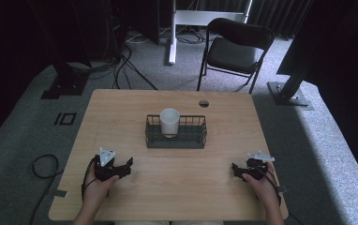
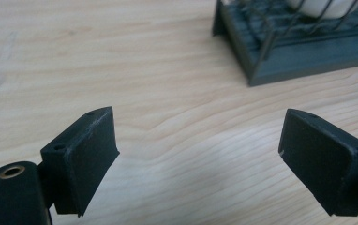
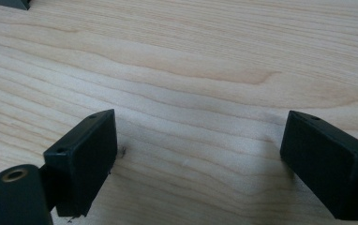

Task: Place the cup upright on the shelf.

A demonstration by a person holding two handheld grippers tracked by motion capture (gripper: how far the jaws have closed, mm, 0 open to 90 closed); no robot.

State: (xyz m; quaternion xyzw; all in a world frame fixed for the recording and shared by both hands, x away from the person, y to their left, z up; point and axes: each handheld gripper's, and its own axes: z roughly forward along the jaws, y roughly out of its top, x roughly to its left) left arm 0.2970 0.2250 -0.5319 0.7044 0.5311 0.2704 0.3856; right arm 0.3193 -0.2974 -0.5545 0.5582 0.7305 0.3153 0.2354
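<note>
White cup (image 1: 169, 122) stands beyond both tools, apart.

Claw (image 2: 198, 154) spread wide, rack (image 2: 303, 51) ahead

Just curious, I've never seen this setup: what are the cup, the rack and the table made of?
The cup looks like glazed white ceramic, smooth and opaque, though plastic is possible. The rack seems dark-coated metal wire on a ribbed, matte tray, likely plastic. The table shows pale wood grain, perhaps laminate.

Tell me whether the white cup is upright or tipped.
Upright: the white cup stands in the dark wire basket, its round mouth facing up and its walls vertical.
</note>
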